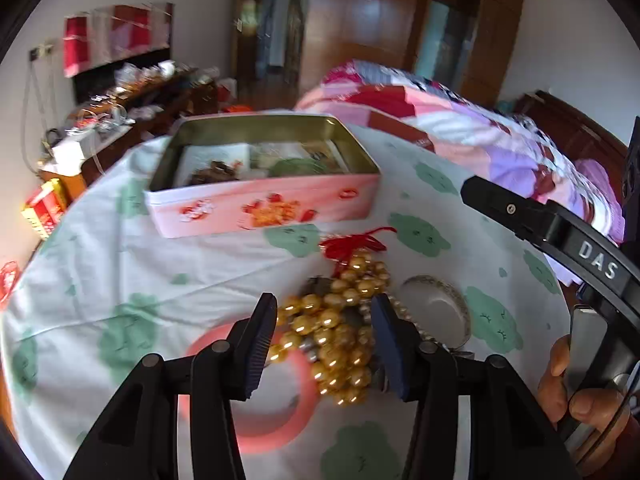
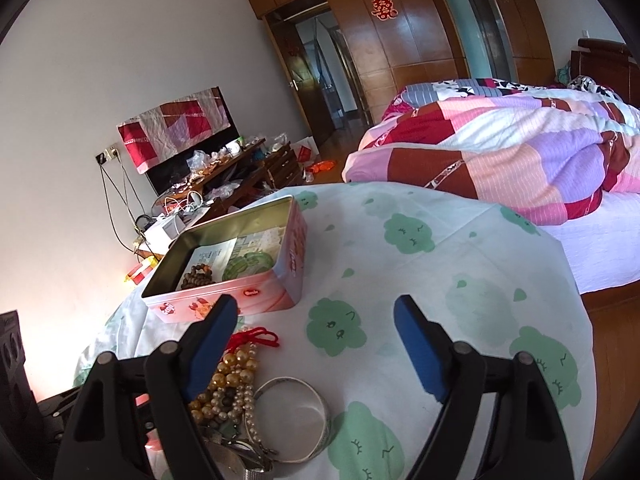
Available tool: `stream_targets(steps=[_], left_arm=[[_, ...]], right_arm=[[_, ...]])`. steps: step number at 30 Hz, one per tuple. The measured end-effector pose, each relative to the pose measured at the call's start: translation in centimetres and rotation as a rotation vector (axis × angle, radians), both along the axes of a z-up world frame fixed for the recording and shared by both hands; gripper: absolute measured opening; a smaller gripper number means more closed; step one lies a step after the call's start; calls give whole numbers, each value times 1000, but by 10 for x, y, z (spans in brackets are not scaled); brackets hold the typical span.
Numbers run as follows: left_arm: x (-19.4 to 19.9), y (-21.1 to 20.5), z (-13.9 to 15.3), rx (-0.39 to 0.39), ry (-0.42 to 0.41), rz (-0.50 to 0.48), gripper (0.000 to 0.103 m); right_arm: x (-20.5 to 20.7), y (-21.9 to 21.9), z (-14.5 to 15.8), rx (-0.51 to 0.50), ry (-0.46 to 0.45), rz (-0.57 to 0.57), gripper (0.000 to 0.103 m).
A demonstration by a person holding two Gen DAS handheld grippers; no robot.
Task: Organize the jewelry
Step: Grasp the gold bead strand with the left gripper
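From the left wrist, the left gripper hangs over the near pile, its jaws part open on either side of the gold bead necklace; whether the pads touch the beads I cannot tell, and nothing looks lifted. A pink bangle lies under the near end of the beads, a silver bangle just to their right, a red tassel at the far end. The pink tin stands farther off on the tablecloth, already holding some pieces.

From the right wrist, the right gripper stands wide and empty above bare cloth, with the pile at its near left.

The beads look tangled with a thinner pearl strand; a lift could drag that along, or snag the bangle and tip it off the table.
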State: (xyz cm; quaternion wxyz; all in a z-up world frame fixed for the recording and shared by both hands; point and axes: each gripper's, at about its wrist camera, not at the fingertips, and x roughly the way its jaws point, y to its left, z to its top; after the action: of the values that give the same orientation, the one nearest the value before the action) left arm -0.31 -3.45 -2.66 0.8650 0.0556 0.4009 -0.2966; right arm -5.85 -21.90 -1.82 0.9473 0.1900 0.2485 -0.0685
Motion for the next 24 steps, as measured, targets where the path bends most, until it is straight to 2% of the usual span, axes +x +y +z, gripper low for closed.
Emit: stream_targets(steps=[2, 5, 7, 8, 12, 15, 16, 20, 24], left_arm=[[6, -6, -7, 42, 37, 13, 50], [4, -6, -8, 28, 45, 14, 49], [3, -5, -8, 20, 43, 16, 27], [3, -3, -7, 16, 45, 20, 24], [3, 3, -5, -22, 37, 33, 22], [-1, 11, 5, -82, -7, 47, 21], [-3, 15, 9, -107, -29, 57, 0], [-7, 34, 28, -208, -73, 91, 0], [1, 40, 35, -214, -49, 78, 0]], right_arm=[[0, -2, -1, 10, 4, -4, 83], [0, -7, -3, 36, 9, -15, 84], [1, -10, -5, 54, 17, -19, 83], [2, -12, -6, 62, 23, -22, 83], [2, -13, -7, 73, 25, -24, 84], [1, -12, -7, 68, 22, -27, 84], [1, -12, -7, 69, 23, -27, 84], [1, -13, -6, 73, 24, -28, 83], [1, -13, -7, 70, 32, -27, 84]])
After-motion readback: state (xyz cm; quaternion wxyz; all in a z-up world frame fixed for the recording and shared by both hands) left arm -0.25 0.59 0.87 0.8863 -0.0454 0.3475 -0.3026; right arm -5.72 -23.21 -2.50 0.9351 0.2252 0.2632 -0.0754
